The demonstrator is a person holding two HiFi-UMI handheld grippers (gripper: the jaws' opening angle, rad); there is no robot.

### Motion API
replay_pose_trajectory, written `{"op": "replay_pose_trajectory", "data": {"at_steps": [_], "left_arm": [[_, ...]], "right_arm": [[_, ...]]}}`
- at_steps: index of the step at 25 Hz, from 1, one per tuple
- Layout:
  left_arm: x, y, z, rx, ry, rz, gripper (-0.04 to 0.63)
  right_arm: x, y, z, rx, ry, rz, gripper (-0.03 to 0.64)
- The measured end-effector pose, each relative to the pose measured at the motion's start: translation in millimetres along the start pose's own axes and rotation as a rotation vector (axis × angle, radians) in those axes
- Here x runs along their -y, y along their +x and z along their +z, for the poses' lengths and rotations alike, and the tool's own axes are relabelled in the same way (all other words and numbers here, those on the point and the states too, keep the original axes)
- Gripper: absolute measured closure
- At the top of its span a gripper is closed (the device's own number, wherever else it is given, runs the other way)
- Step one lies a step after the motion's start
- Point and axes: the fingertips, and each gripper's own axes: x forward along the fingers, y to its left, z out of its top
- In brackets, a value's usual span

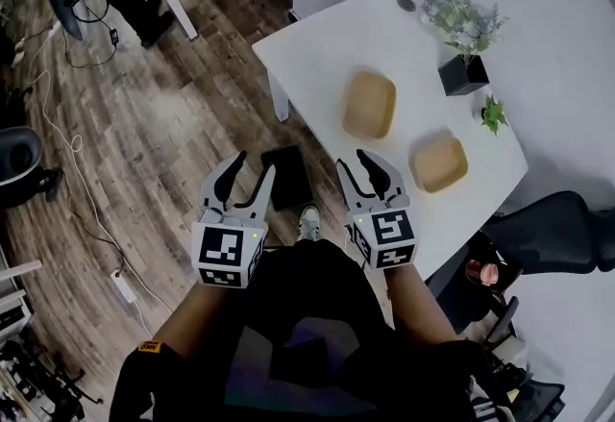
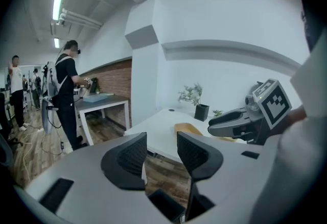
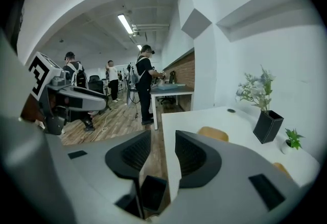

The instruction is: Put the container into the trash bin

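Two tan containers lie on the white table (image 1: 317, 45): one near its middle (image 1: 369, 104) and one further right (image 1: 439, 163). The black trash bin (image 1: 286, 177) stands on the wooden floor by the table's near edge. My left gripper (image 1: 252, 167) hangs over the floor just left of the bin, open and empty. On the bin's other side, at the table edge, my right gripper (image 1: 356, 163) is open and empty too. The left gripper view has its jaws (image 2: 161, 139) apart, with a container (image 2: 188, 128) beyond them. In the right gripper view the jaws (image 3: 162, 139) frame the table edge, and a container (image 3: 213, 134) lies behind.
A black pot of pale flowers (image 1: 463, 72) and a small green plant (image 1: 493, 112) stand at the table's far side. A dark chair (image 1: 553, 233) is at the right. Cables (image 1: 67, 151) and a power strip (image 1: 125, 287) lie on the floor at the left. People stand by a further desk (image 3: 171, 90).
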Motion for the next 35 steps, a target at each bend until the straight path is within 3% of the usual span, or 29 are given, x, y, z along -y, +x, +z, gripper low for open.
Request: {"op": "replay_pose_trajectory", "data": {"at_steps": [7, 16, 24, 35], "left_arm": [[2, 39, -10, -0.032, -0.018, 0.054, 0.382], [-3, 73, -49, -0.143, -0.045, 0.087, 0.374], [-15, 94, -96, -0.249, -0.087, 0.1, 0.362], [-15, 93, -109, -0.266, -0.117, 0.098, 0.362]], "right_arm": [[25, 32, -22, -0.092, -0.048, 0.093, 0.36], [38, 71, -50, -0.235, -0.157, 0.153, 0.35], [47, 104, -69, -0.33, -0.244, 0.158, 0.39], [51, 119, -85, -0.455, -0.4, 0.129, 0.495]]}}
